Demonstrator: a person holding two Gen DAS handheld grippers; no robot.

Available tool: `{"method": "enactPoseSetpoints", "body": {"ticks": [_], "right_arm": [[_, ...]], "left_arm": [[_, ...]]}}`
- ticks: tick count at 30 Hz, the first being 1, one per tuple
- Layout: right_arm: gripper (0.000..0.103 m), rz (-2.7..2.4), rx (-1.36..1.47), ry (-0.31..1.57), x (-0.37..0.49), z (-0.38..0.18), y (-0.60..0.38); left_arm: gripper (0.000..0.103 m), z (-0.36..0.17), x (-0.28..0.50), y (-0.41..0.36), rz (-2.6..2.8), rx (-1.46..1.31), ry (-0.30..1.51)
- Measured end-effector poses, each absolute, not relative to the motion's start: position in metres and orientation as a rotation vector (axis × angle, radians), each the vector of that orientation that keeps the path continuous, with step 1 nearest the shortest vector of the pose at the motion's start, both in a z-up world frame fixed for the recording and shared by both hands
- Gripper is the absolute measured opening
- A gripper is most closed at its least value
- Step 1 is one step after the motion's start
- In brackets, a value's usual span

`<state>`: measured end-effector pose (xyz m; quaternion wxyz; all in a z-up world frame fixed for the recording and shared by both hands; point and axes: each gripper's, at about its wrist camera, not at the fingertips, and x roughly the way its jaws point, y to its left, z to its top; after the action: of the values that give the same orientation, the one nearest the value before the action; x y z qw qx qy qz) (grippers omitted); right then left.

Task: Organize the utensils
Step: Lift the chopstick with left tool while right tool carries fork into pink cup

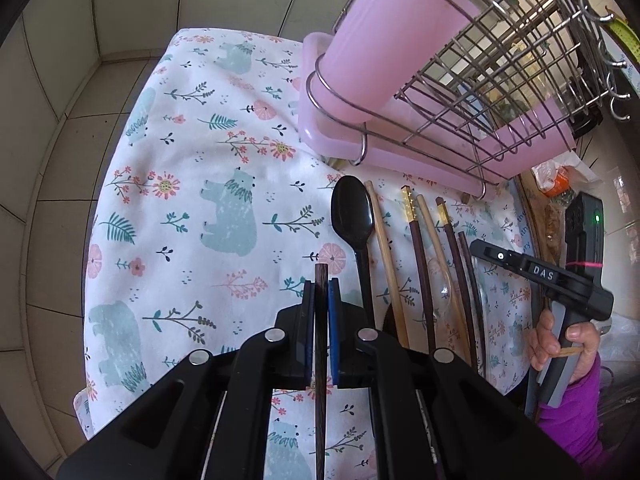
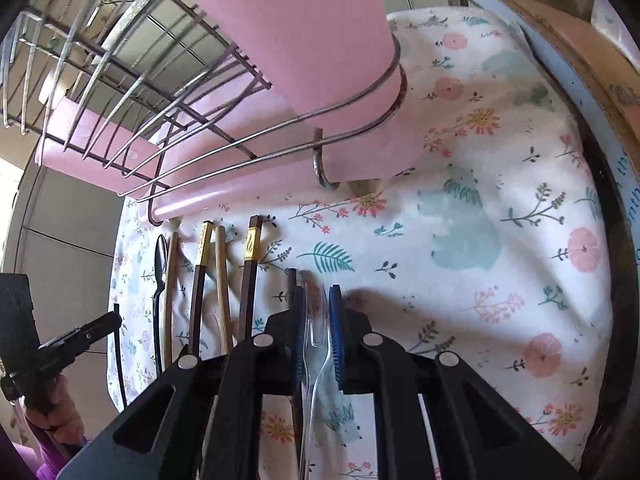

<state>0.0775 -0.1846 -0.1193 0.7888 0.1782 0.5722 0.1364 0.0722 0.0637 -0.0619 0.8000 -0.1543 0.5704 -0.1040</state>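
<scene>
1. The left gripper [image 1: 321, 312] is pinching a dark chopstick [image 1: 321, 360] between its pads; the stick is running along the finger line, its tip poking out ahead over the floral cloth [image 1: 192, 184].
2. The right gripper [image 2: 318, 332] is straddling a clear plastic fork [image 2: 314, 344]. The fork's long axis is lying along the fingers, tines pointing ahead. The pads are standing narrow around it, though I cannot tell whether they are pressing on it.
3. The remaining utensils are lying in a row parallel to one another: black spoon [image 1: 352, 216], pale chopsticks, gold-banded dark chopsticks [image 1: 418, 240]. They are sitting between the two grippers.
4. The pink holder [image 1: 384, 48] in the wire rack [image 1: 480, 92] is standing beyond the row's far ends.
5. Judgement: open cloth is lying to the left gripper's left and the right gripper's right; the rack edge is limiting forward room.
</scene>
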Motion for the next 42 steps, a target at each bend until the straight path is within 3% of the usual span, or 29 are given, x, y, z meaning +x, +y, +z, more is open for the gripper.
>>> {"method": "enactPoseSetpoints", "body": {"ticks": [13, 32, 42], "right_arm": [[0.011, 0.304, 0.387, 0.978, 0.028, -0.060, -0.206], [0.011, 0.249, 0.242, 0.303, 0.010, 0.141, -0.224], [0.011, 0.119, 0.211, 0.066, 0.058, 0.177, -0.230]], "left_arm": [[0.005, -0.026, 0.050, 0.075, -0.243, -0.396, 1.080], [0.005, 0.126, 0.067, 0.064, -0.227, -0.341, 0.483], [0.005, 0.162, 0.109, 0.055, -0.119, -0.265, 0.188]]}}
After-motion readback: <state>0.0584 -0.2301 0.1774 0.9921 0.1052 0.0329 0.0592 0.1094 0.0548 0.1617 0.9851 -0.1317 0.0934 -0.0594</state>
